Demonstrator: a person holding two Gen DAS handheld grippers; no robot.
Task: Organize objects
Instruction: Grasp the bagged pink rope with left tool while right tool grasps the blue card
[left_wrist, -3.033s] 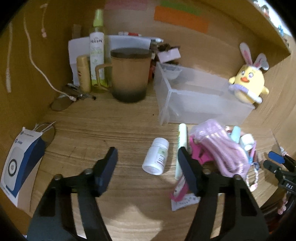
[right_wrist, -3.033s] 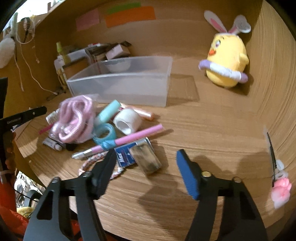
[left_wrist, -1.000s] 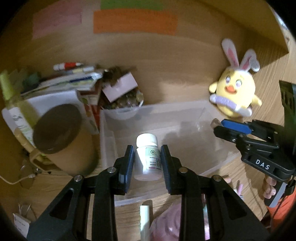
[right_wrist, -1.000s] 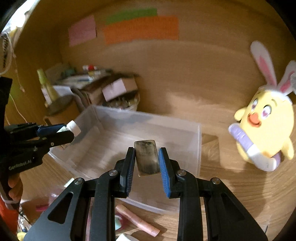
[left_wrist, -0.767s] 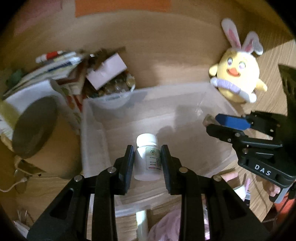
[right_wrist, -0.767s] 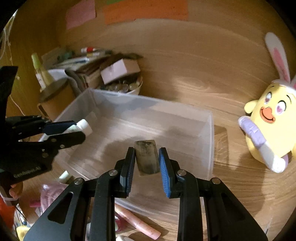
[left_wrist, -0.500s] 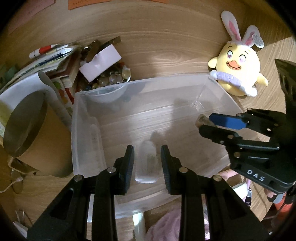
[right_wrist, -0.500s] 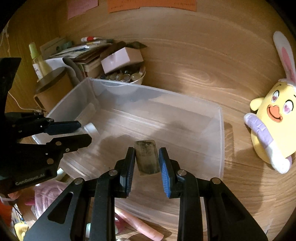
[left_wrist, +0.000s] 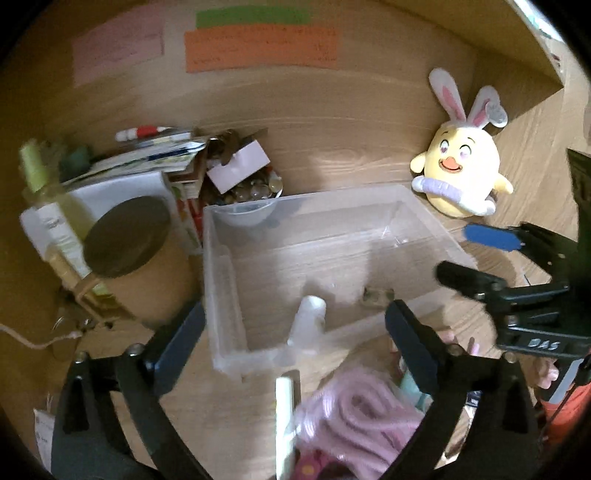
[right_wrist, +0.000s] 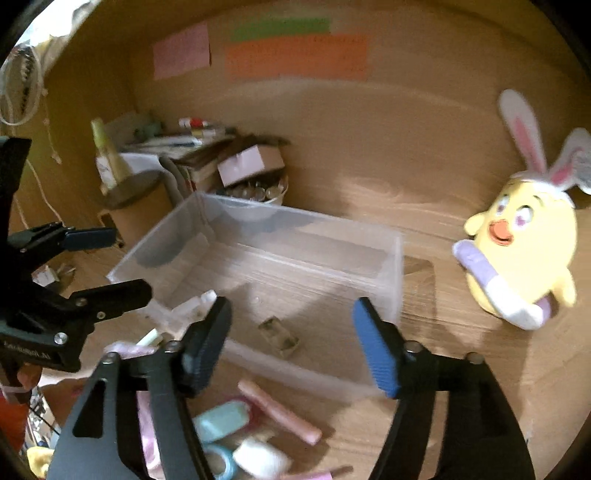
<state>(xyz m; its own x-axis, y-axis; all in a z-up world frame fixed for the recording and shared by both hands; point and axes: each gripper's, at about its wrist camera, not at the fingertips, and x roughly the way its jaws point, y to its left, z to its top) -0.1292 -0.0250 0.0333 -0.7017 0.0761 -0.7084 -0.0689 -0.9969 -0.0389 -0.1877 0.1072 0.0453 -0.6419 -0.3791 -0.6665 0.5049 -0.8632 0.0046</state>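
Both tongs stand apart with nothing between their pads. The left tongs (left_wrist: 295, 325) have just been opening, spread wide over the near end of the clear plastic storage bin (left_wrist: 221, 295); the right tongs (right_wrist: 291, 339) have just been opening too, less wide, above the bin's near wall.

Inside the bin lie two things. The small white plastic pill bottle (left_wrist: 308, 323) rests on its side on the bin floor near the front wall. The small flat rectangular brownish block (right_wrist: 279, 336) lies flat on the bin floor, a little apart from the bottle.

Outside the bin, on the wooden worktop (left_wrist: 351, 140), more clutter waits: a coiled pink cord (left_wrist: 354, 413), a slim white tube (left_wrist: 286, 406), a pink stick (right_wrist: 279, 411), a pale blue capsule-shaped case (right_wrist: 221, 421) and a white roll of tape (right_wrist: 258, 456).

In my judgement these remaining pieces are all light. The cord is soft and floppy, so it is best pinched through the thick middle of the bundle, or loops will trail. The tube and stick are stiff, smooth and likely to roll; take each across its middle, pads square to its length. The tape roll looks firm enough to squeeze across its width.
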